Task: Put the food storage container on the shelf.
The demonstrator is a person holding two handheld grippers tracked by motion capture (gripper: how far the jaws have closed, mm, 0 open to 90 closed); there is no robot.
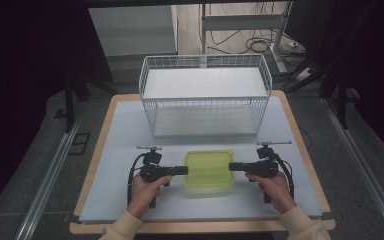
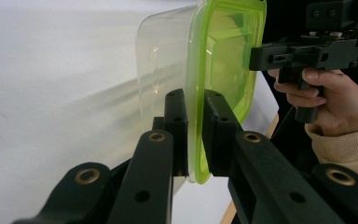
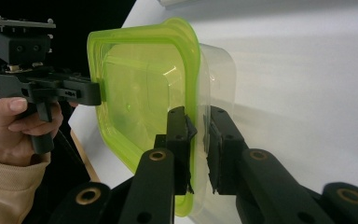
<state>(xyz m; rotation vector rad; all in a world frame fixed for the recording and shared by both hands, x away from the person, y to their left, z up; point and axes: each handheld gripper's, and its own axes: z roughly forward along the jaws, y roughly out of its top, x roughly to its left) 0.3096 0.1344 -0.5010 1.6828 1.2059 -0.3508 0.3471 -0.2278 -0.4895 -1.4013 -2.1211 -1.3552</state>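
High view: a clear plastic container with a lime-green lid [image 1: 209, 169] sits low centre on the white counter [image 1: 120, 130], below an empty white wire basket [image 1: 205, 95]. No writing is legible.

Left gripper view: the left gripper [image 2: 194, 133] has its fingers pinching the lid's rim.

Right gripper view: the right gripper [image 3: 199, 149] pinches the opposite rim.

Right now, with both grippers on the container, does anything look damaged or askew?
One oddity: the right gripper has torn, ragged black pad lining on its fingers. Otherwise the clear plastic container with a lime-green lid sits flat, and the left gripper clamps its rim squarely.
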